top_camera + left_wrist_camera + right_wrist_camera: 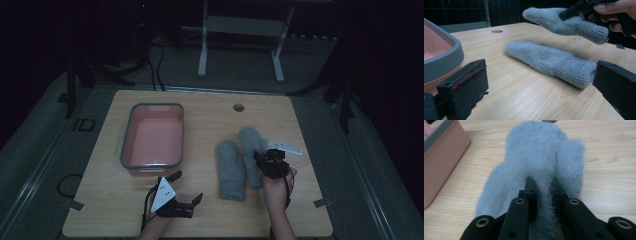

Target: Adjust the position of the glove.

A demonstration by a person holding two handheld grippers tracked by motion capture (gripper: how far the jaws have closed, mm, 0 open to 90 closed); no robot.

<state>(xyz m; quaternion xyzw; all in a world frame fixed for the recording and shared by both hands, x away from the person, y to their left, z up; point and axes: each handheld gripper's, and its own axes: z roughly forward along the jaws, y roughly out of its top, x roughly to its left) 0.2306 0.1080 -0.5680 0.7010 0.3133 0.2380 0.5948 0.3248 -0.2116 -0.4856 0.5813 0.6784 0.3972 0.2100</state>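
**Right gripper pinches one mitten off the table; left gripper waits spread**

The right gripper (543, 185) has its jaws pressed onto a fold of a grey mitten (541, 157), fleece bunched between the pads. In the left gripper view that mitten (564, 22) hangs clear of the wood, its ribbed cuff toward the hand (616, 12) that holds the tool. From above, the right gripper (270, 160) sits over the right half of the table (210, 105), toward the near edge.

Just to its left a second mitten (230, 170) lies flat on the table, cuff toward the near edge.

The left gripper (187, 187) rests near the near-left corner, jaws spread wide with nothing between them, pointing toward the mittens.

A pink tub (152, 137) with a grey rim stands on the left half, just beyond the left gripper.
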